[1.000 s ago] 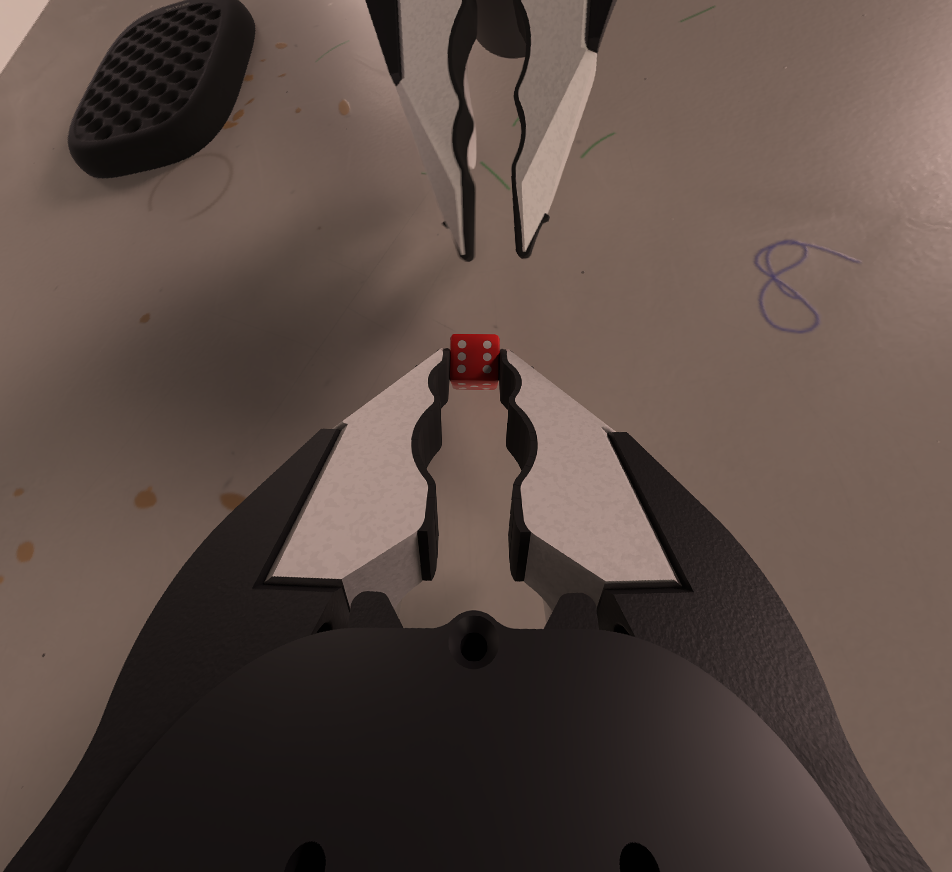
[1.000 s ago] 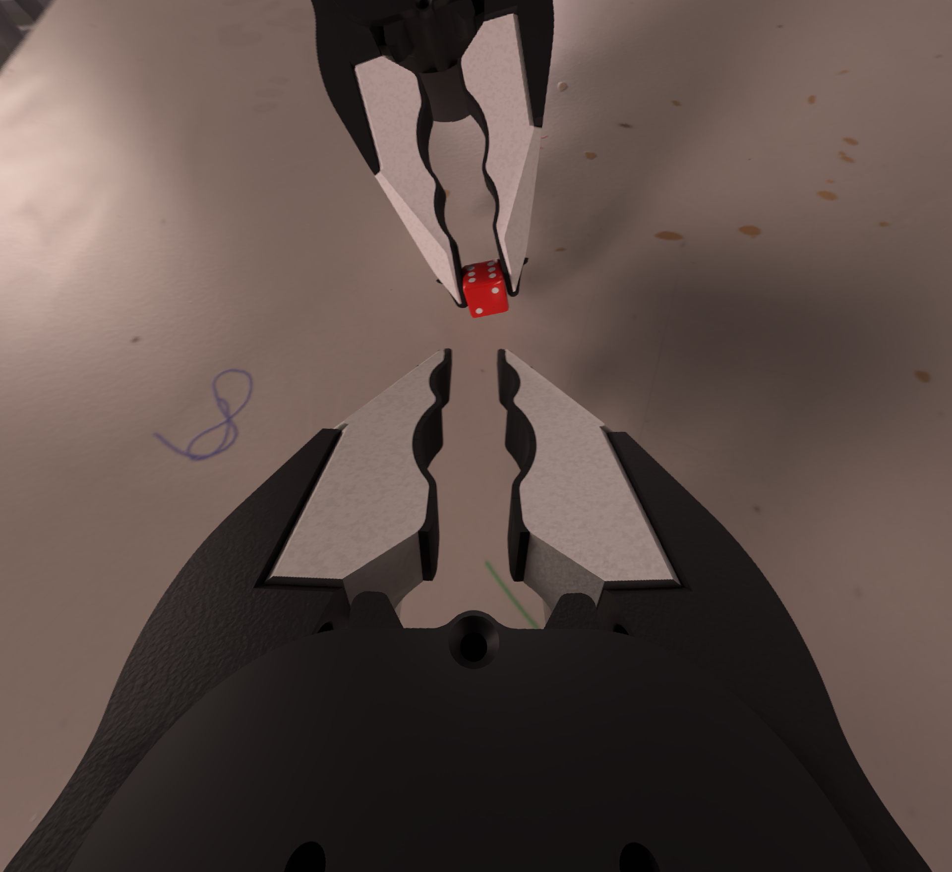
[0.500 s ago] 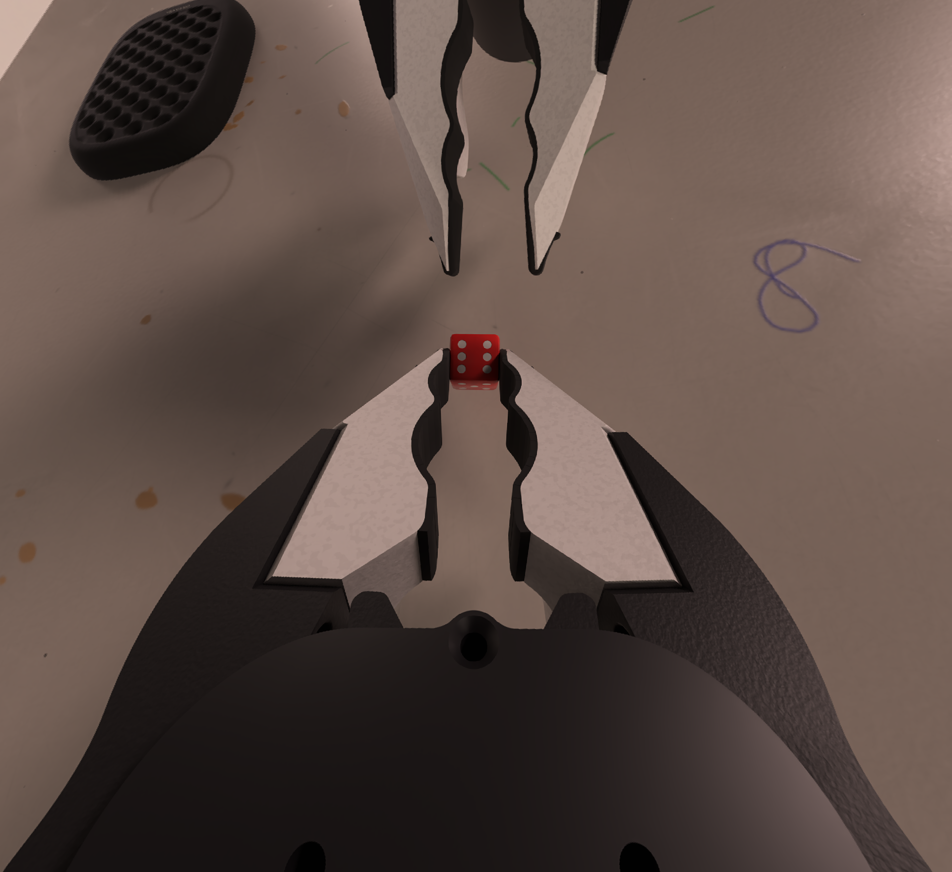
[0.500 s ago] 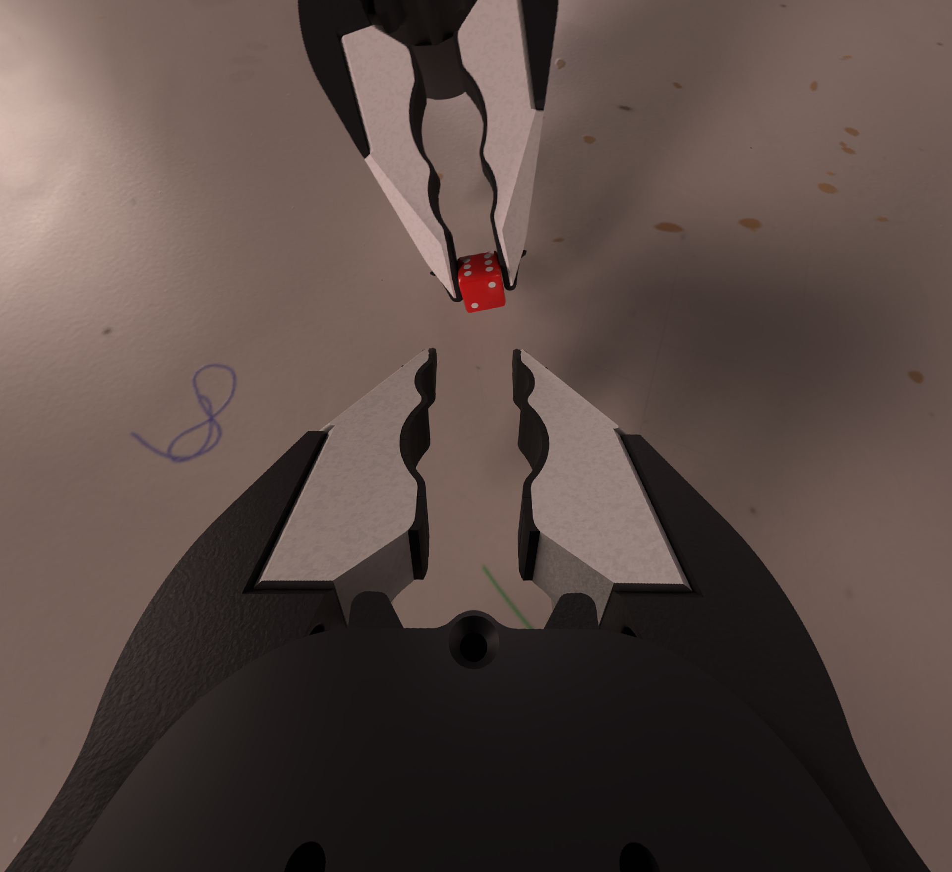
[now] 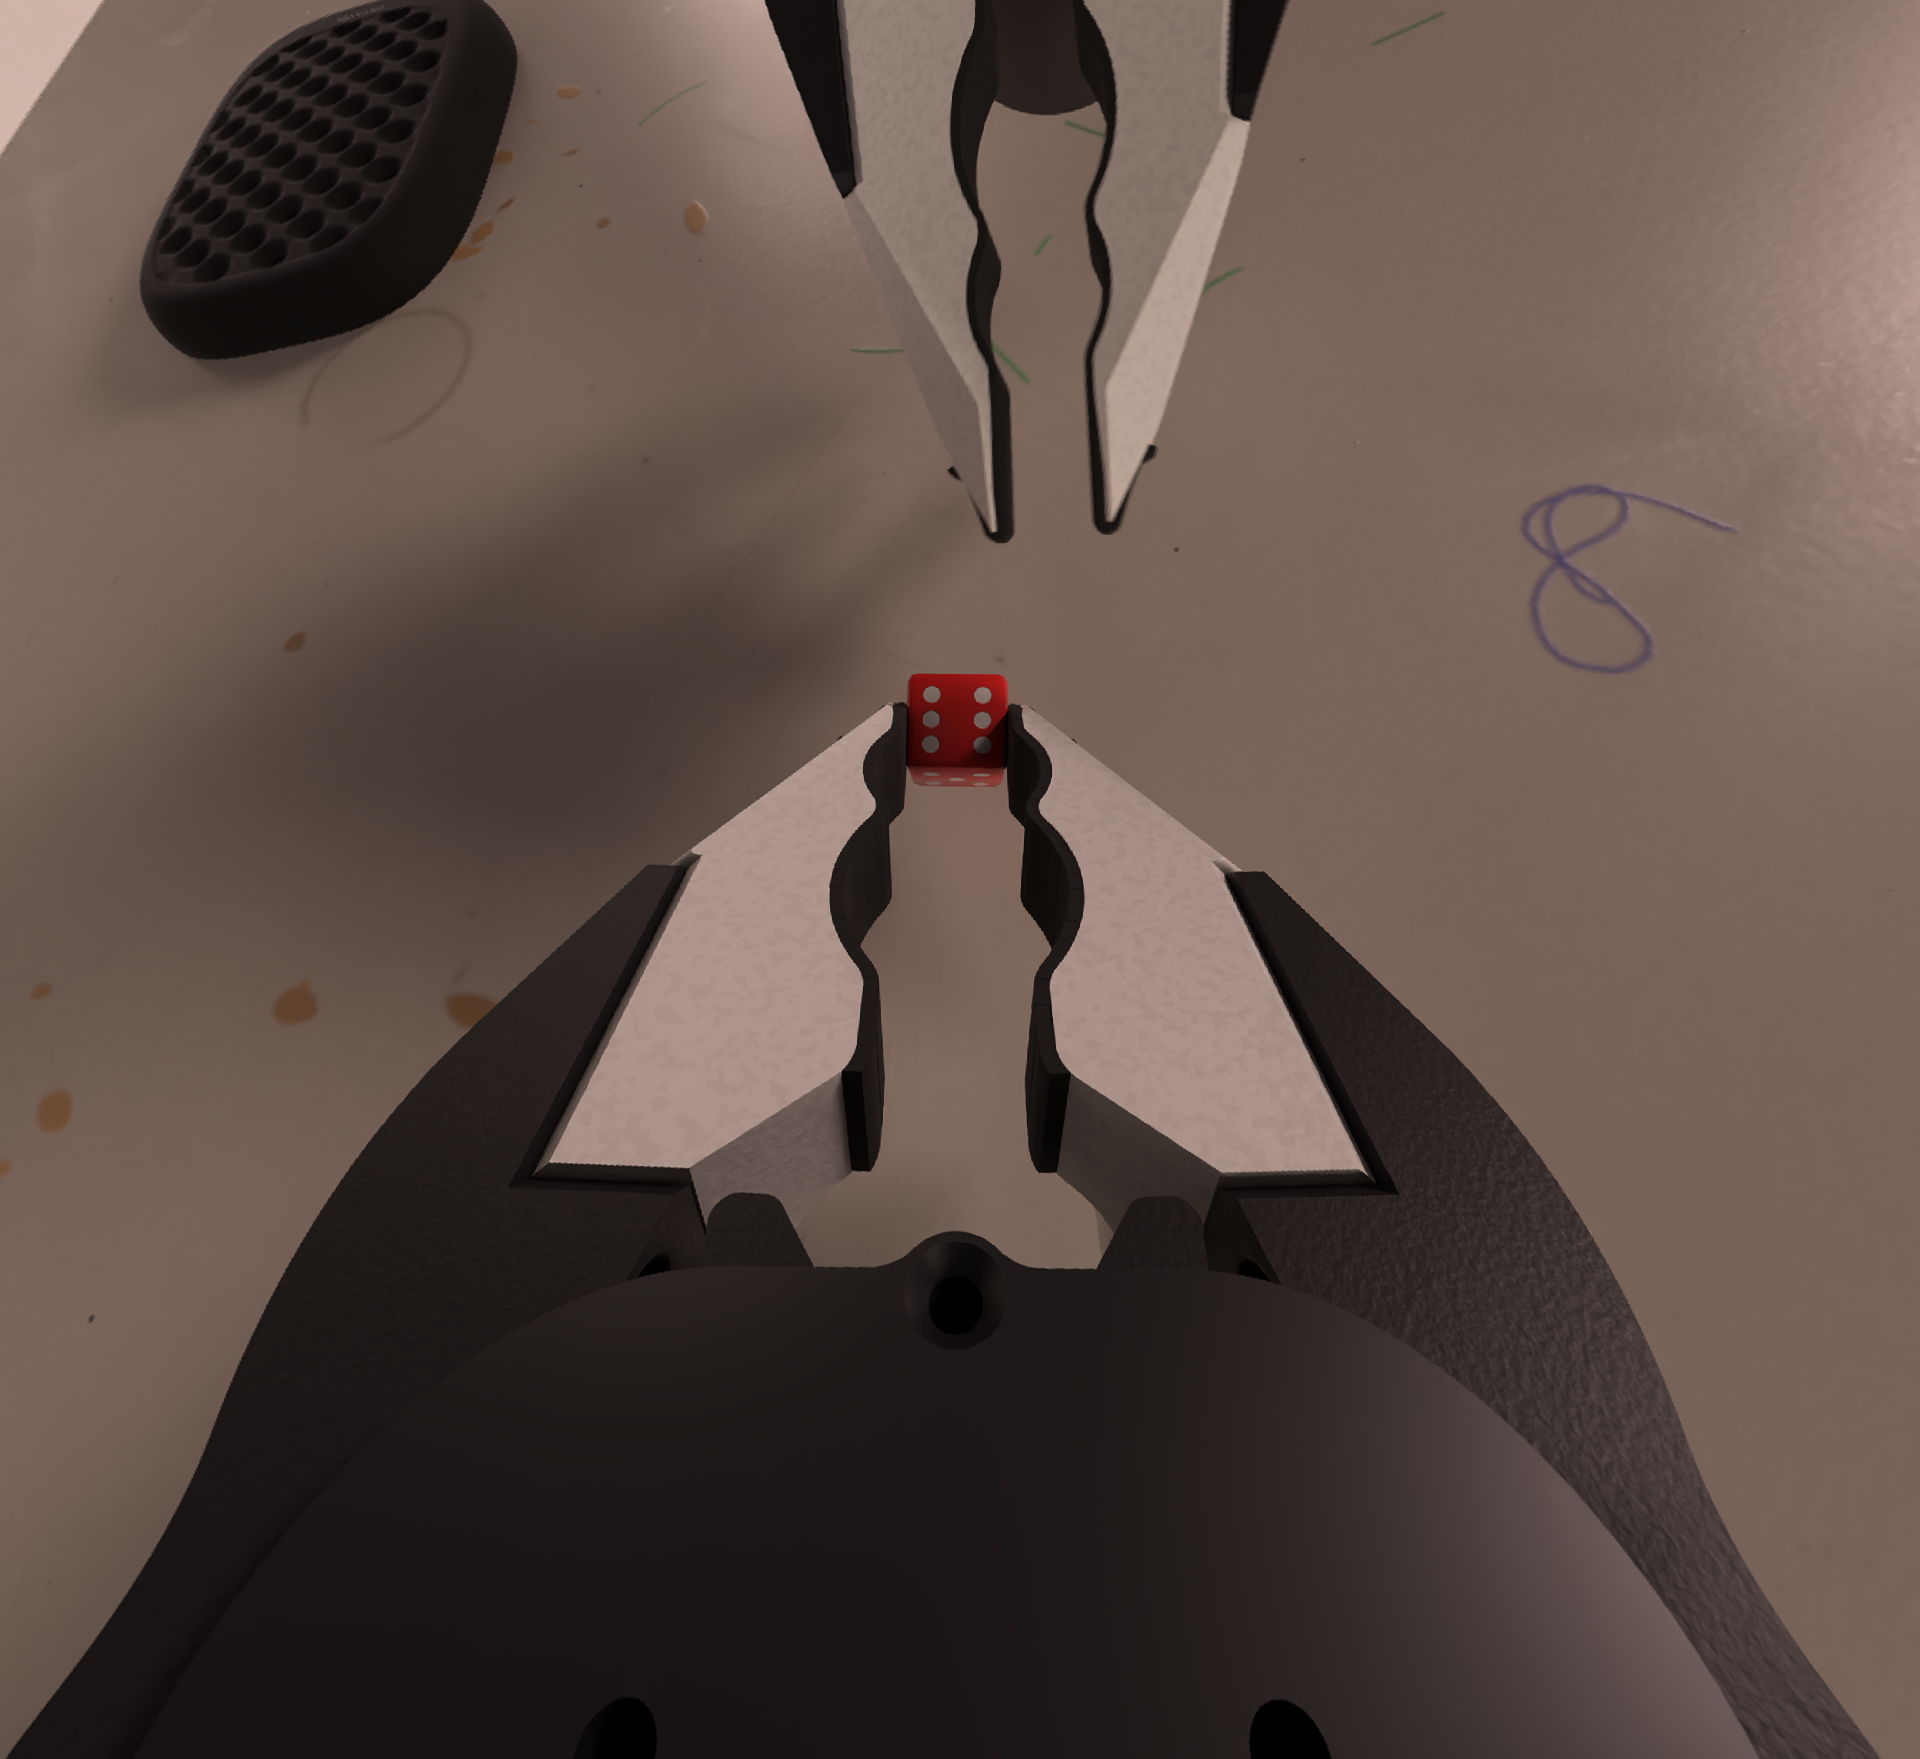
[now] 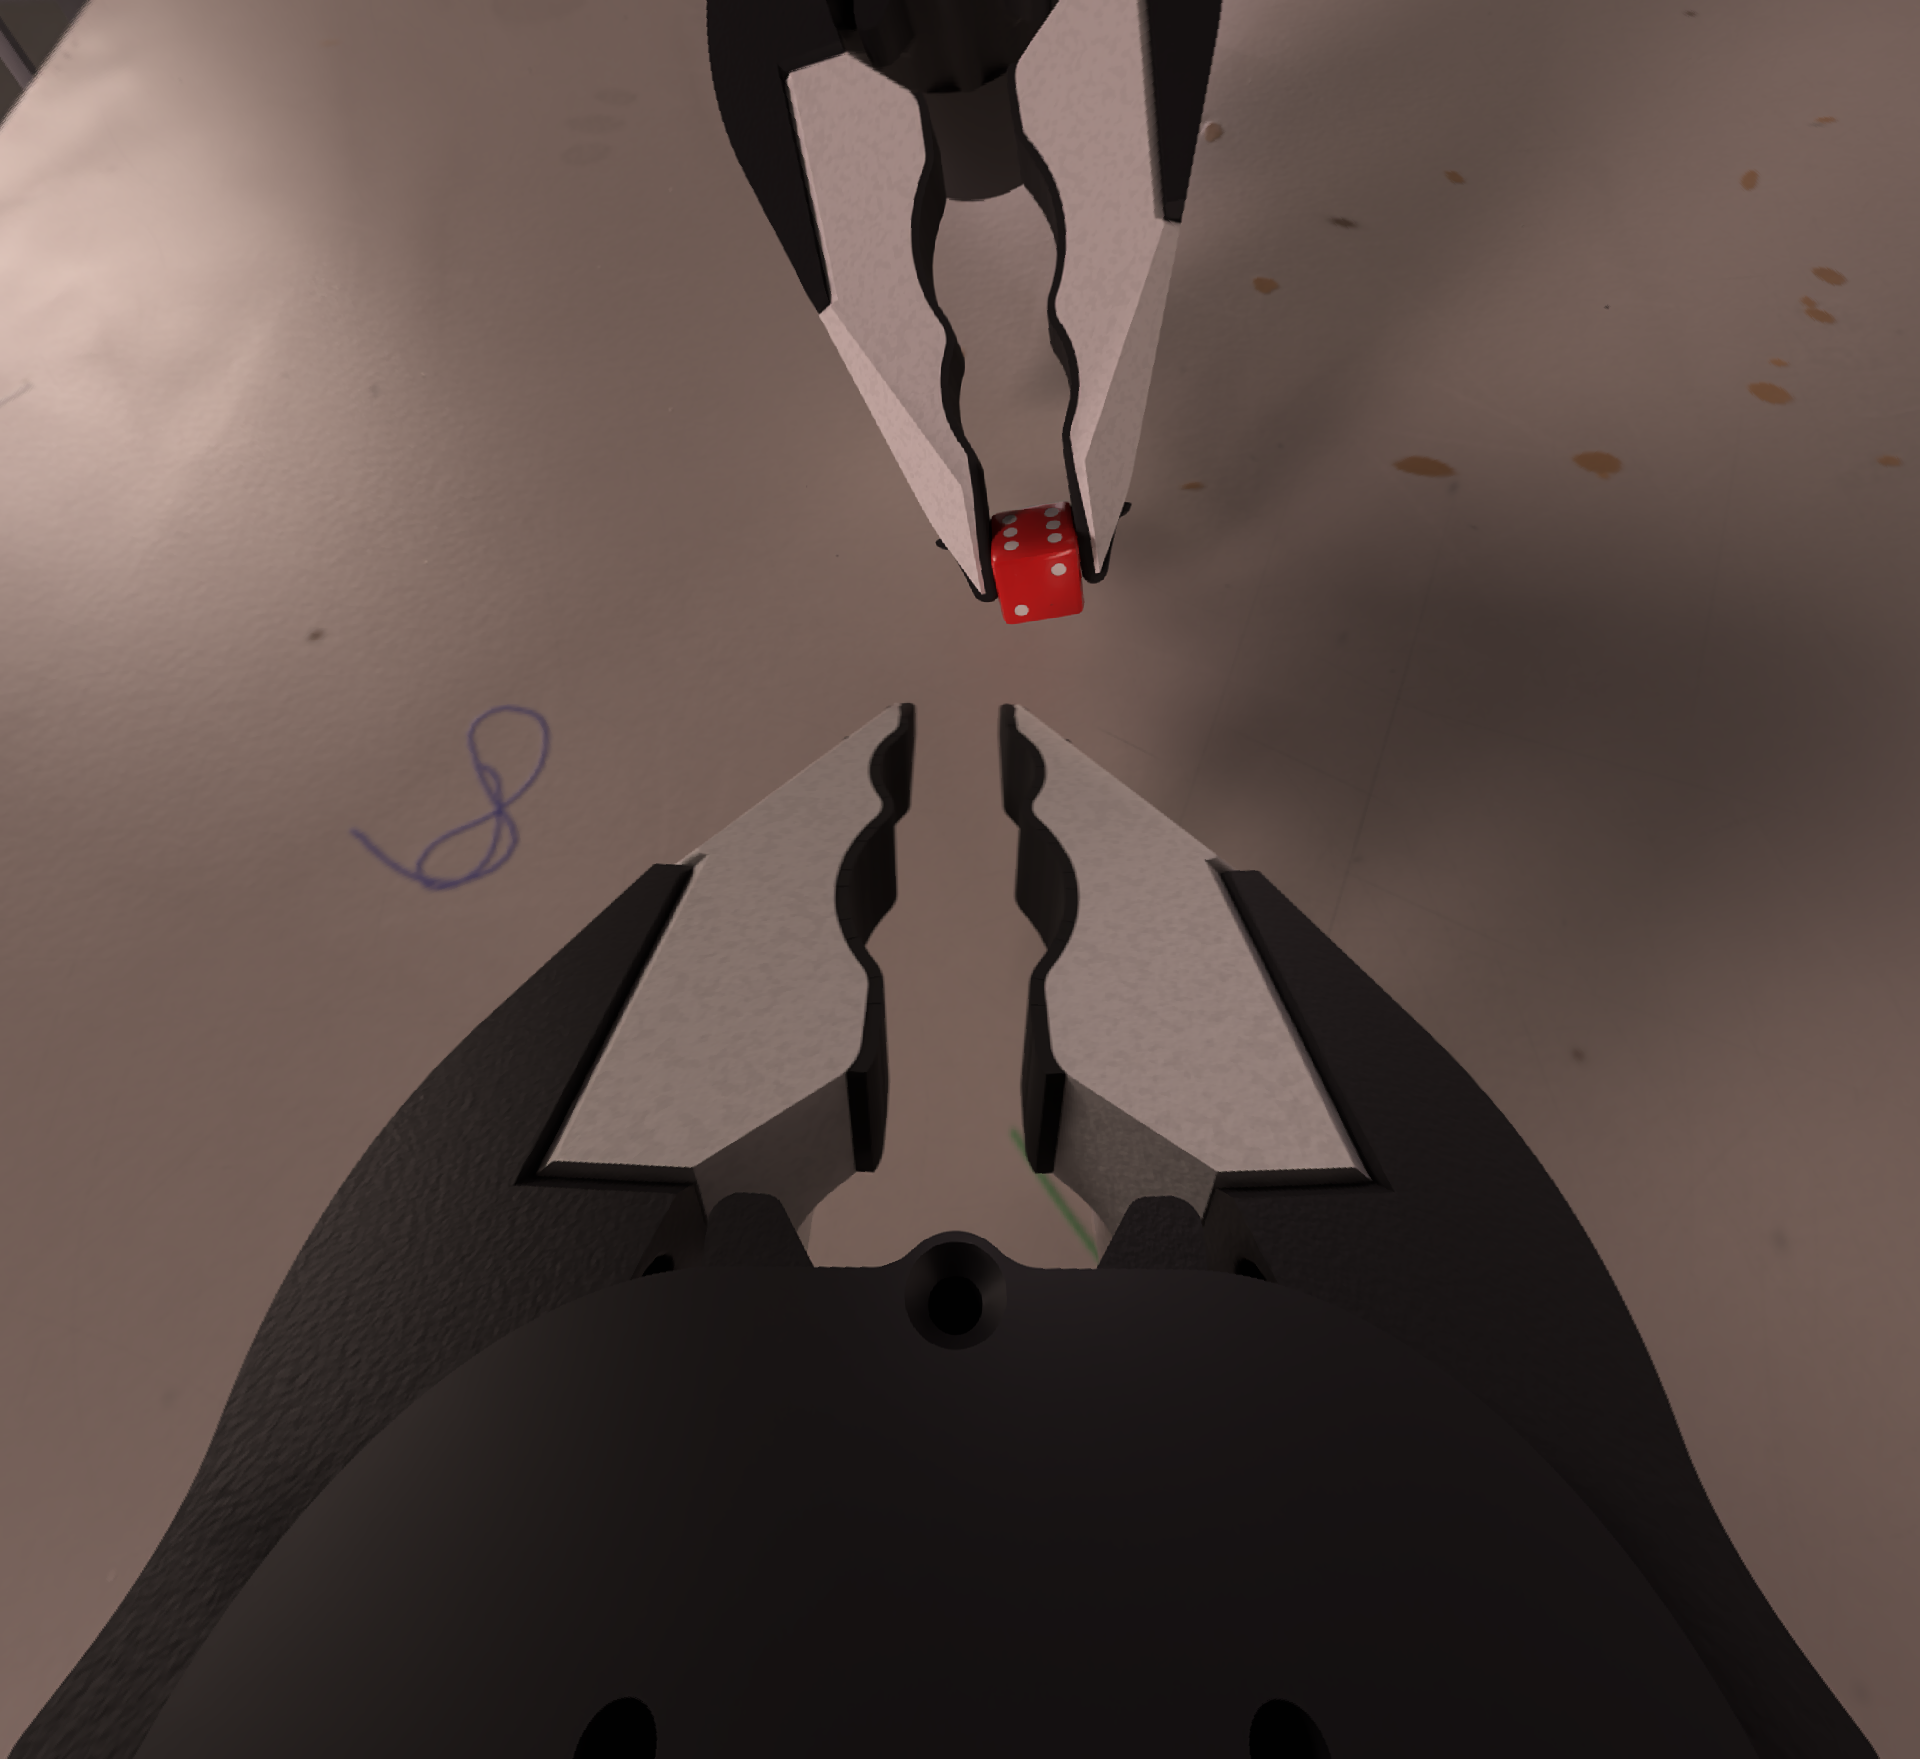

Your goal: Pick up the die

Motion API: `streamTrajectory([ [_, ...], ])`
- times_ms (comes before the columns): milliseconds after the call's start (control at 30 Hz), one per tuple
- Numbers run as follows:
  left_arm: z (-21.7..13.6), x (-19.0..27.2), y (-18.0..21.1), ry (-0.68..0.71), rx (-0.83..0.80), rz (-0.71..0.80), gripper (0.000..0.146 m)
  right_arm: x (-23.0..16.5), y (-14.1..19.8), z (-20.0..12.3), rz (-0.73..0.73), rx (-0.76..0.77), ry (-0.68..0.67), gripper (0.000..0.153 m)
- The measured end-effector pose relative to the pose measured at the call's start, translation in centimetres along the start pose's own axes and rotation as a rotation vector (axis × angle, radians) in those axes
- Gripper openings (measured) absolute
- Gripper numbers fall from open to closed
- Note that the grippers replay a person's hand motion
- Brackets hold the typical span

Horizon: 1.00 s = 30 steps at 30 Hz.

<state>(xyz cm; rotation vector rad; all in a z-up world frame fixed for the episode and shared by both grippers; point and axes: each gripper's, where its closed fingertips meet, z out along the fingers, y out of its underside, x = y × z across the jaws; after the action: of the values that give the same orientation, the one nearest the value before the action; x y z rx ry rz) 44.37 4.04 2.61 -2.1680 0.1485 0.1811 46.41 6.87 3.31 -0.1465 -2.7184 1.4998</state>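
We saw left gripper [image 5: 956,722] still clamped on red die [image 5: 957,718] at fingertips, above table [image 5: 1455,826]; right gripper [image 6: 956,712], facing it just apart, empty, had narrowed its gap since half-second before

Beige-grey table [image 5: 1558,878] is carrying very little. A black honeycomb-holed pad [image 5: 327,171] is lying flat at 10 o'clock in left wrist view, near the table edge. A blue pen scribble [image 5: 1584,582] is showing at 2 o'clock there, and at 9 o'clock in right wrist view [image 6: 473,800]. Brown spots [image 5: 296,1001] are dotting the surface at 8 o'clock; thin green strokes [image 5: 1408,28] are showing toward 1 o'clock. Whether the red die [image 5: 957,718] is resting on the table is unclear.
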Motion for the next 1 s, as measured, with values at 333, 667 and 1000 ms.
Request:
streamTrajectory([
  [333, 0.0, 0.0, 0.0, 0.002, -0.001, -0.001, 0.018, 0.5, 0.1, 0.1, 0.023, -0.007, 0.038, 0.02],
  [667, 0.0, 0.0, 0.0, 0.003, -0.002, -0.005, 0.018, 1.4, -0.3, 0.0, 0.036, 0.018, 0.084, 0.038],
  [1000, 0.0, 0.0, 0.0, 0.005, -0.002, -0.005, 0.018, 1.6, -0.1, 0.1, 0.0, 0.008, 0.113, 0.021],
])
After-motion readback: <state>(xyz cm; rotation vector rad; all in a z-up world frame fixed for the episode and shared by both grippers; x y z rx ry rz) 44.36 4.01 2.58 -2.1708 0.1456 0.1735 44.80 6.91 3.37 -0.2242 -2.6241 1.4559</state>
